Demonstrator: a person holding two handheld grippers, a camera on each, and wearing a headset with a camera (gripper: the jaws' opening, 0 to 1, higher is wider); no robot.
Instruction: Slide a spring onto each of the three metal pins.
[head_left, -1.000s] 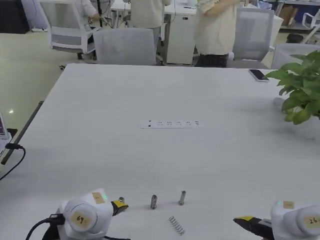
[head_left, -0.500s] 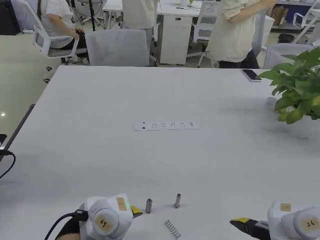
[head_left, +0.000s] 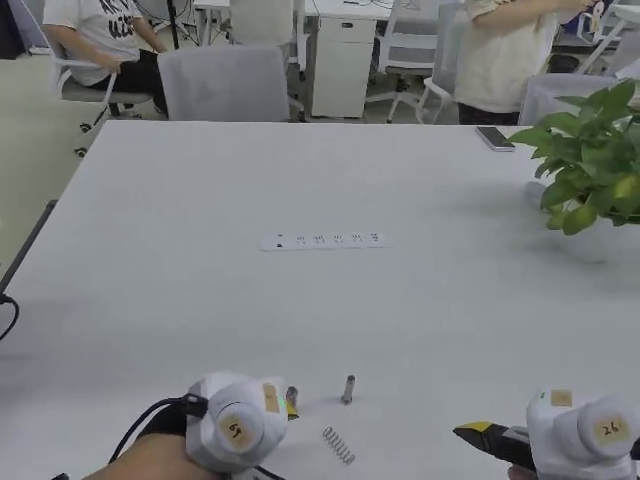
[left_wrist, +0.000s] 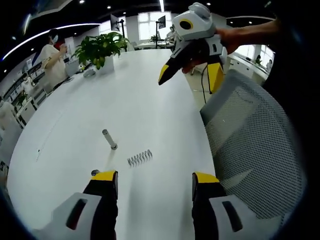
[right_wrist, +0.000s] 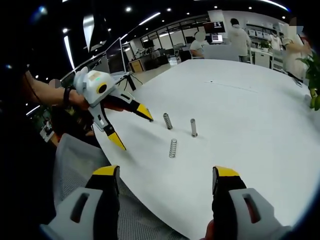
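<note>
Lying just ahead of the spread left gripper (left_wrist: 155, 177), spring (left_wrist: 139, 158) beside bare pin (left_wrist: 108, 139); right gripper (right_wrist: 167, 172) likewise spread.

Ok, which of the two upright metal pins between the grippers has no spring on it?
The smooth silver metal pin, the one farther from the left gripper. The other pin, beside that gripper's yellow tip, wears a coiled spring.

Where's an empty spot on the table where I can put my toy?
Free: the wide tabletop between the power strip and the bare pin, and left of the strip. Crowded: the near edge, with the spring-covered pin, loose spring, left gripper and right gripper.
</note>
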